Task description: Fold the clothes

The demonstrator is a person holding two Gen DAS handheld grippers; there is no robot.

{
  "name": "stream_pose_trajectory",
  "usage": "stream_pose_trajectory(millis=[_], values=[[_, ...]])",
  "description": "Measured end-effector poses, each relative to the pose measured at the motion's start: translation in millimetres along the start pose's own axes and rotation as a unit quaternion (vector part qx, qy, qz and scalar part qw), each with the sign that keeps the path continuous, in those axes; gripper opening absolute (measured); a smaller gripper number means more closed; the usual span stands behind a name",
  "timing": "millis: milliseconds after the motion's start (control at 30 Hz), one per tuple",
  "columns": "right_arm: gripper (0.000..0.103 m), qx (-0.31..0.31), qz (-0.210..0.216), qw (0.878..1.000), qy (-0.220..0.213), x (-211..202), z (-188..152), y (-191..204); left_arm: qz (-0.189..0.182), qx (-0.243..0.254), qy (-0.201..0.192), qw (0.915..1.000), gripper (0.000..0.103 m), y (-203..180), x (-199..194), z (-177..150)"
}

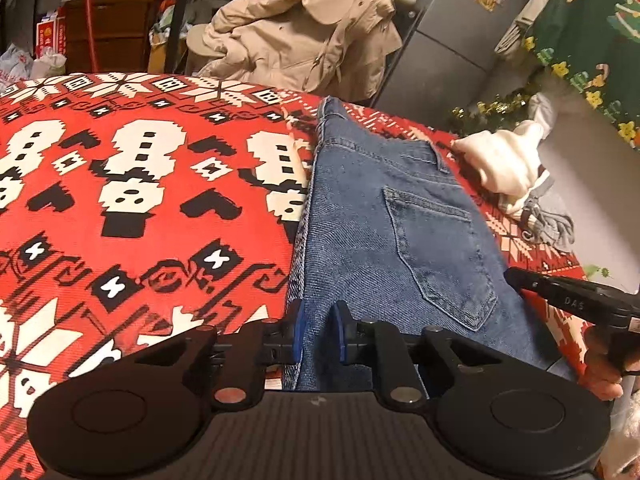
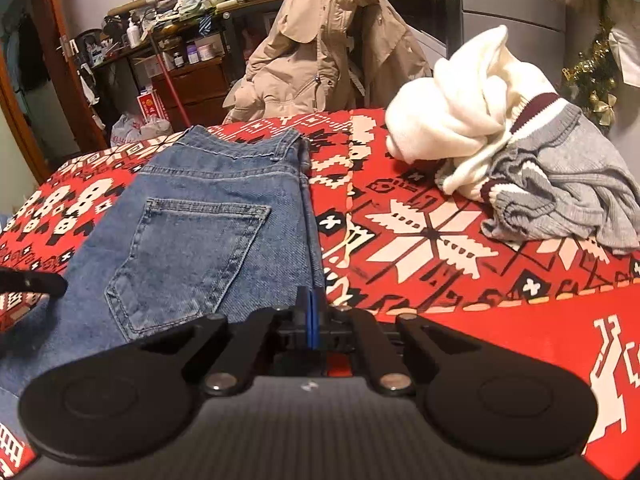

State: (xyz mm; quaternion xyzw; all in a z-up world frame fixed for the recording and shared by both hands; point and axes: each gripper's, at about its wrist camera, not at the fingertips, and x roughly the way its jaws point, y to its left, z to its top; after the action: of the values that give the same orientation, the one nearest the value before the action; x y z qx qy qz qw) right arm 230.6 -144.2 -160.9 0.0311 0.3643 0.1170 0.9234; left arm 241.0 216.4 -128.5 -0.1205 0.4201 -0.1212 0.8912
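Observation:
Blue jeans [image 1: 400,220] lie folded lengthwise on the red patterned tablecloth [image 1: 140,200], back pocket up and waistband at the far end. My left gripper [image 1: 319,328] sits at their near left edge, its blue pads a narrow gap apart with the denim fold filling that gap. In the right wrist view the jeans [image 2: 200,220] lie left of centre. My right gripper [image 2: 312,312] is at their near right edge, pads pressed together with no cloth visible between them. The right gripper's body [image 1: 576,300] and a hand show at the right of the left wrist view.
A crumpled white sweater [image 2: 452,120] and a grey knit with dark red stripes [image 2: 568,192] are heaped at the table's far right. A beige coat [image 2: 332,36] hangs over a chair behind the table. Shelves and a grey fridge [image 1: 448,40] stand beyond.

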Motion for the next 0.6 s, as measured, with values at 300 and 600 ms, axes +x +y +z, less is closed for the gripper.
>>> stream_pose_trajectory(millis=[300,600], values=[[0.01,0.01,-0.013,1.0,0.0,-28,-4,-13,-0.023,0.002,-0.003,0.9997,0.017,-3,-24,2],[0.018,-0.044,0.029,0.999,-0.008,-88,45,11,-0.07,0.01,-0.004,0.9975,0.017,-17,-39,57]])
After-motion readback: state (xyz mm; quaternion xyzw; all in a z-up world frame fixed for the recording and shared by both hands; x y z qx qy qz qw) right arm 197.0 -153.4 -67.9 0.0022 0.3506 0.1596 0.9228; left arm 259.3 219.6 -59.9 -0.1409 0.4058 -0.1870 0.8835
